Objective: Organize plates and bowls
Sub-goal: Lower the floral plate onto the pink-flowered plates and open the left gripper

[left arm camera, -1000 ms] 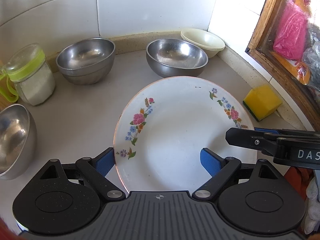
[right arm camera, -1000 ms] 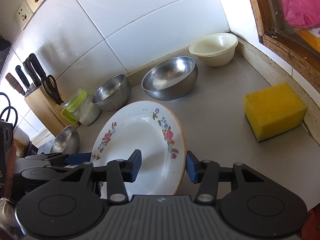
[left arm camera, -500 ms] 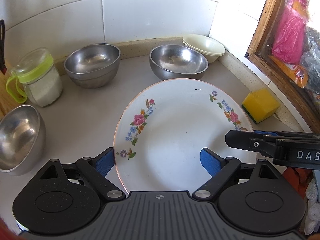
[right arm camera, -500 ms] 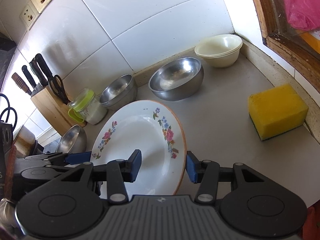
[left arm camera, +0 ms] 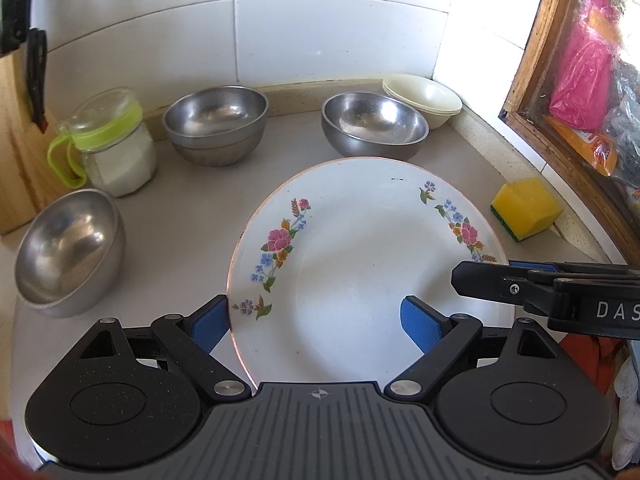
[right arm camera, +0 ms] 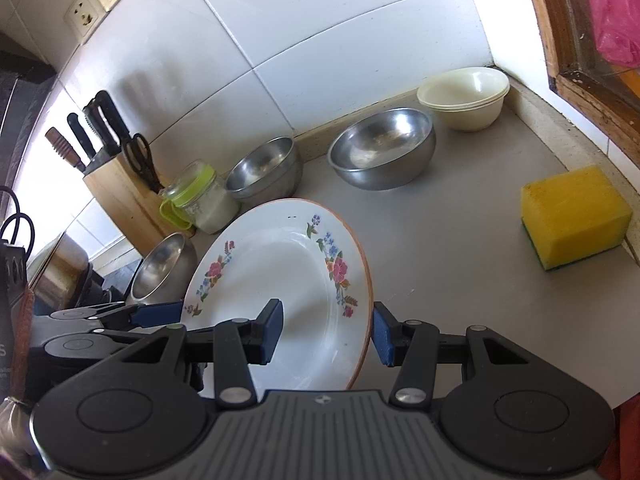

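Plate [left arm camera: 360, 260] in floral white sits tilted between both my grippers near the front edge of the worktop [right arm camera: 460, 220]. My right gripper [right arm camera: 326, 336] pinches its right rim, one blue pad on the inner face and one just outside the orange edge. My left gripper [left arm camera: 316, 326] is spread wide astride the opposite rim (I cannot tell whether its pads press the plate or merely flank it).

Along the back edge stand two steel bowls [left arm camera: 216, 124] [left arm camera: 374, 124]. A stack of cream bowls [left arm camera: 424, 98] fills the back right corner. A third steel bowl [left arm camera: 68, 248] lies tipped at the left, just in front of a green-lidded jar [left arm camera: 112, 144] and a wooden knife block [right arm camera: 116, 196]. A yellow sponge [left arm camera: 526, 208] rests against the right edge, well apart from the plate.
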Demonstrator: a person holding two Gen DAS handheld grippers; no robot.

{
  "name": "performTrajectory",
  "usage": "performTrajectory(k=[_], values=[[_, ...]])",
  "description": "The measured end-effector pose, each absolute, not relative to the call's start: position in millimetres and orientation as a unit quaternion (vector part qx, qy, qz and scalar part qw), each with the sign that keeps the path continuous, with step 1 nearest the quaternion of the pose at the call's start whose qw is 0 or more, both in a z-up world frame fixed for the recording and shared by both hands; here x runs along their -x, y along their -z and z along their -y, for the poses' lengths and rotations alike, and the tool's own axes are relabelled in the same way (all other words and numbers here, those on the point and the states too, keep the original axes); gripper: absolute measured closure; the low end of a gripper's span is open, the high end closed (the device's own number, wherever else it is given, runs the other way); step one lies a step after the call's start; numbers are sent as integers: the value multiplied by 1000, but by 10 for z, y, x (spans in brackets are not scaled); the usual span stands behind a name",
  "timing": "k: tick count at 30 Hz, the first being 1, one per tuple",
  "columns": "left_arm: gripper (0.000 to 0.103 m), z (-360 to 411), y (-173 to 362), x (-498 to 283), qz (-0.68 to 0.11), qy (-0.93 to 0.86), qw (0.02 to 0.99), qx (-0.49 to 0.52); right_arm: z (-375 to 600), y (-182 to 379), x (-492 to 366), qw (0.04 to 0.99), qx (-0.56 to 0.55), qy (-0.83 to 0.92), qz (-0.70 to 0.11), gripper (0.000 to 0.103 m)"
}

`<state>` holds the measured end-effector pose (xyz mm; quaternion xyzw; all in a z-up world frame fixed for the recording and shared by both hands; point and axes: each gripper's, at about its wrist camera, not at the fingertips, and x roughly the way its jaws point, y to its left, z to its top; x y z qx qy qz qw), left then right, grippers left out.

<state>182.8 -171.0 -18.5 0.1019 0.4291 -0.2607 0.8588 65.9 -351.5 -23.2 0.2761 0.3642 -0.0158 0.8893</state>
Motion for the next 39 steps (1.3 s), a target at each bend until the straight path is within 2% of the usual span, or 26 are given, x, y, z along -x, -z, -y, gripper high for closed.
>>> performTrajectory(k=[27,39], values=[[9,1133,144,-1240,-430,214,873,-89,2947,182,-433,891,-249,-42,-377,52],[9,920,319,-1049,-453,214,861,-89,2723,235,-306,888,-244,-44,-388,52]])
